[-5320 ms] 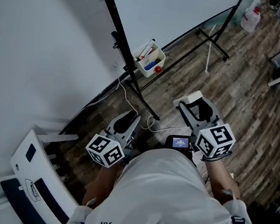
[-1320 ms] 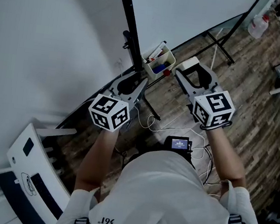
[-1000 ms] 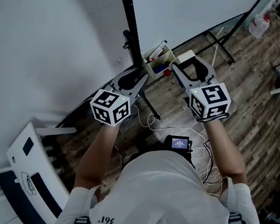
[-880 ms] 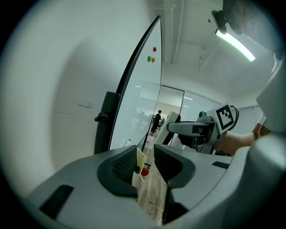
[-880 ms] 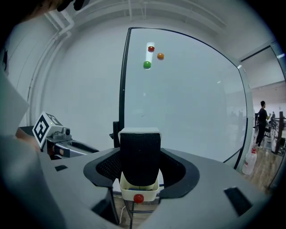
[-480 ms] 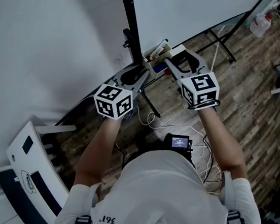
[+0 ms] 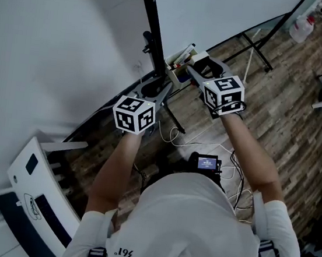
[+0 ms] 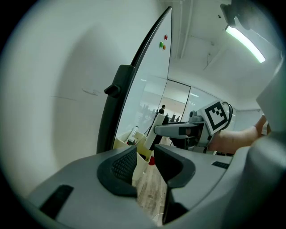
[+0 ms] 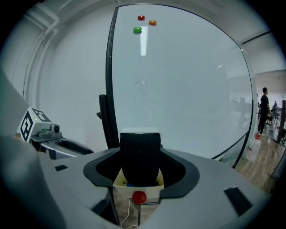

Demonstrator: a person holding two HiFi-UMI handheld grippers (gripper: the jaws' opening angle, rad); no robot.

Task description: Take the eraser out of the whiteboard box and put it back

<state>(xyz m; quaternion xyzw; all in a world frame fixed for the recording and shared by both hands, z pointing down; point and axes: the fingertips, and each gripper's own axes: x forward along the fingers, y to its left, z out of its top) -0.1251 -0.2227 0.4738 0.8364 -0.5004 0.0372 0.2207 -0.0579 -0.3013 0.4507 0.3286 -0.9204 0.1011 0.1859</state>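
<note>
Wood-plank floor (image 7: pixel 287 106), whiteboard (image 7: pixel 223 10) on a black stand, small cream box (image 9: pixel 138 184) hung on the stand with a red knob (image 9: pixel 139 197) on its front. Right gripper (image 9: pixel 141 166) has its jaws closed on the eraser (image 9: pixel 140 147), dark felt toward the camera and white back at 12 o'clock. The eraser stands upright directly above the box, its lower end at about rim level. Whether it touches anything inside cannot be told. Left gripper (image 8: pixel 144 165) sits at 8 o'clock of the box in the head view, jaws nearly together with only a thin gap and nothing held. Step in hand reads as the put-back. Best done by lowering straight down, keeping the eraser upright, steering clear of the markers (image 7: pixel 186 51) at the box's 12 o'clock side, and opening only once the lower end is well below the rim. The box hangs and may swing if nudged. Against the frame five seconds back, both grippers have come up from near the body to the stand. In the last half second the right one has closed the remaining gap to the box.
</note>
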